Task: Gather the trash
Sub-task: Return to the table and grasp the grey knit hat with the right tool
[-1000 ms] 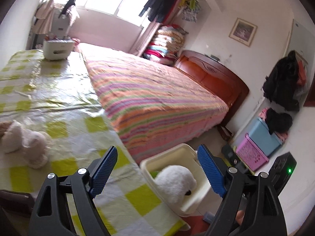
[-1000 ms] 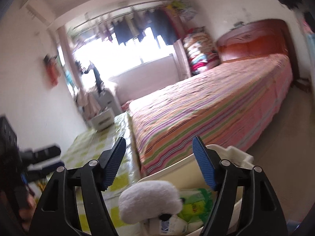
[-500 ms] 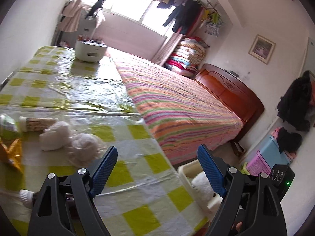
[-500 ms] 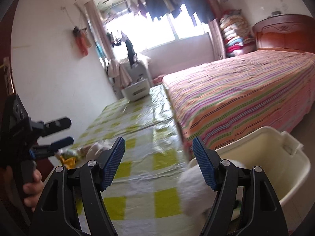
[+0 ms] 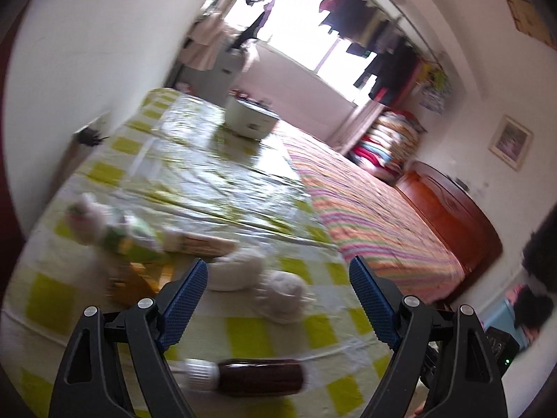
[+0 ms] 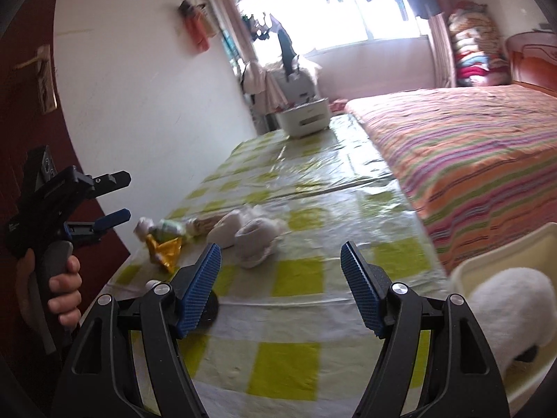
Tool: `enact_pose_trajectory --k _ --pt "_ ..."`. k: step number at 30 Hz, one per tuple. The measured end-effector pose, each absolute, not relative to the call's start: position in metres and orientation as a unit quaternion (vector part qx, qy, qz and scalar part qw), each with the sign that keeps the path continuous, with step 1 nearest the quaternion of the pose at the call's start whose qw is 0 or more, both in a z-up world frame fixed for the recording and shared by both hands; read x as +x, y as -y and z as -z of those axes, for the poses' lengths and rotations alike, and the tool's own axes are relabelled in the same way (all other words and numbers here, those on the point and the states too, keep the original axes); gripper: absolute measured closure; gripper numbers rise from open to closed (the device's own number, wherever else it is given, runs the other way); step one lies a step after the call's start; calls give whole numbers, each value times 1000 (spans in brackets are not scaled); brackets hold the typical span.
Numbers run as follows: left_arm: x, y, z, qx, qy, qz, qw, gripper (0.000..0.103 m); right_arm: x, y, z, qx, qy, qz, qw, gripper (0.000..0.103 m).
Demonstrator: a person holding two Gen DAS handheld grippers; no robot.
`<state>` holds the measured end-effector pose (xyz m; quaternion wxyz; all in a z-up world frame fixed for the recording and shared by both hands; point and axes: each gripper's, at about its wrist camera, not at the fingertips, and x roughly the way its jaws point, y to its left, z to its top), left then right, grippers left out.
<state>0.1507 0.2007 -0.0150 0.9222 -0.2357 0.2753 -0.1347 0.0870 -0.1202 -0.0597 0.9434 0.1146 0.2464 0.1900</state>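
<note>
Trash lies on the table's yellow-checked cloth (image 5: 313, 327): two white crumpled tissues (image 5: 285, 296) (image 6: 256, 237), a green-labelled bottle (image 5: 122, 237) (image 6: 167, 226), a gold wrapper (image 6: 165, 249) and a paper-wrapped tube (image 5: 202, 244). A dark bottle (image 5: 257, 378) with a white cap lies on its side just below my left gripper (image 5: 278, 278), which is open and empty. My right gripper (image 6: 282, 261) is also open and empty, pointing at the tissues. The cream bin (image 6: 504, 254) at the table's right edge holds a white fluffy thing (image 6: 511, 299). A hand (image 6: 62, 289) holds the left gripper (image 6: 122, 196) at far left.
A white appliance (image 5: 249, 120) (image 6: 306, 116) stands at the table's far end. The striped bed (image 6: 470, 153) runs along the table's right side. A white wall and a dark red door (image 6: 21, 111) close off the left. Clothes hang by the window.
Both views have swung left, away from the bin and onto the table. The trash pile and the dark bottle have come into view. Both grippers stay open and empty.
</note>
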Motion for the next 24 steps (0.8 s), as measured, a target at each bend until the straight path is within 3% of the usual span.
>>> enact_pose_trajectory --k 6,9,24 --pt "152 -245 29 -256 -284 89 920 22 114 89 63 100 -279 -230 927 30" --pt "152 -261 33 -266 -285 74 918 22 132 69 60 61 -288 -240 925 20" --pt "164 -296 66 -286 -334 42 897 22 222 10 96 -51 -375 -231 896 20"
